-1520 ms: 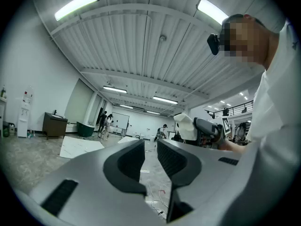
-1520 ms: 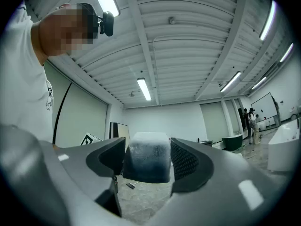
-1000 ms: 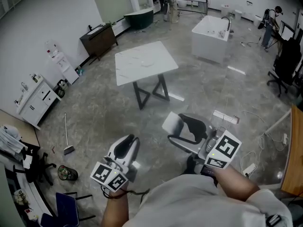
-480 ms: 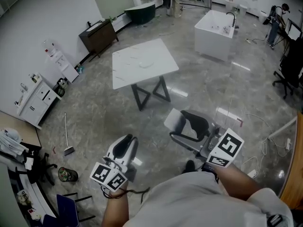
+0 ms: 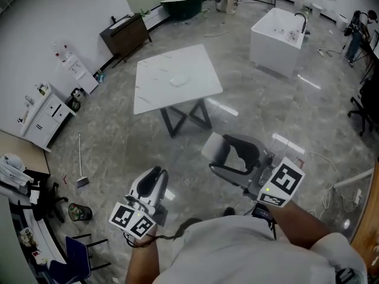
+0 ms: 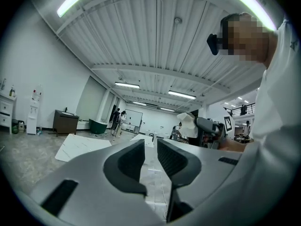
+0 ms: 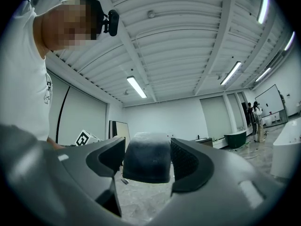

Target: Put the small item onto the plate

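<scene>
L gripper (image 6: 150, 149): jaws slightly spread, narrow gap, nothing between them, only floor (image 5: 118, 135) seen through the gap. Held low at the person's left, near the torso, pointing fwd.

R gripper (image 7: 146, 146): jaws pinching the small item (image 7: 146, 166), a dark, rounded block w/ a paler, frosted-looking top. It fills the gap and touches both jaw pads. So the item is in the R jaws, up in the air over the floor, not on any surface. Marker cube (image 5: 279, 185) sits at the rear of the R gripper, just in front of the person's right forearm.

White marble-look counter (image 5: 154, 93) on dark crossed legs is well ahead of both grippers. There's a faint pale shape near its middle; too small to tell if that's the plate.

Bkgd: white tub (image 5: 278, 34) far right, dark cabinet (image 5: 124, 34) by the wall, broom (image 5: 81, 170) lying on the floor at left.
</scene>
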Tool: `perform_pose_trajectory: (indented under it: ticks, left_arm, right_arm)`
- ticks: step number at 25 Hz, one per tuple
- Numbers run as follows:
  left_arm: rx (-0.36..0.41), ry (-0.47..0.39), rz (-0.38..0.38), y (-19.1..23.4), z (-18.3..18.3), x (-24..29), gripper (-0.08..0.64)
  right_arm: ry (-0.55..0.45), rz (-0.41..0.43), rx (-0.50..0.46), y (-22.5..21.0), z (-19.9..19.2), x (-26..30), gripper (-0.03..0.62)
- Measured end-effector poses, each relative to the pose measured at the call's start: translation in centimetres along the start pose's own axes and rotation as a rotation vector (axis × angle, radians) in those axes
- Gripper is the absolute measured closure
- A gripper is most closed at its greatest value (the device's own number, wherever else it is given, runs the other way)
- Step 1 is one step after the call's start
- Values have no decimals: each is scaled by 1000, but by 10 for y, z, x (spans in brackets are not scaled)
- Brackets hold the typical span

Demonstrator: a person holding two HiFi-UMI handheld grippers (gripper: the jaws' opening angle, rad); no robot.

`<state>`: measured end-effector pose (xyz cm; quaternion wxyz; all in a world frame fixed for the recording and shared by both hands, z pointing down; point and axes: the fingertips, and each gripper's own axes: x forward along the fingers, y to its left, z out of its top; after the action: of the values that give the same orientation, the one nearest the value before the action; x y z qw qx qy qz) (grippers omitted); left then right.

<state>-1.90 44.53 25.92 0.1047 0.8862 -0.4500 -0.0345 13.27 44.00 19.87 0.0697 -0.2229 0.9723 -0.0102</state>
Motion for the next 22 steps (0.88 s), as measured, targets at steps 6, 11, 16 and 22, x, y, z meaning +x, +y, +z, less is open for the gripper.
perform_pose_trajectory:
  ticks: [6,11,16,22]
  left_arm:
    - [23,10,5,21,-2,55,474]
    - [21,-15,-15,49,8,100,474]
    - [11,-36,-36,101,15,148,474]
    - [9,-45,-72,200,48,206,485]
  right_arm:
    - [9,-21,26,-58,-13,10,299]
    - [33,-28,26,-98,-20,31,299]
    - [47,-49,19,-148,-34,75,299]
    - [49,-83,13,-218,-36,168,299]
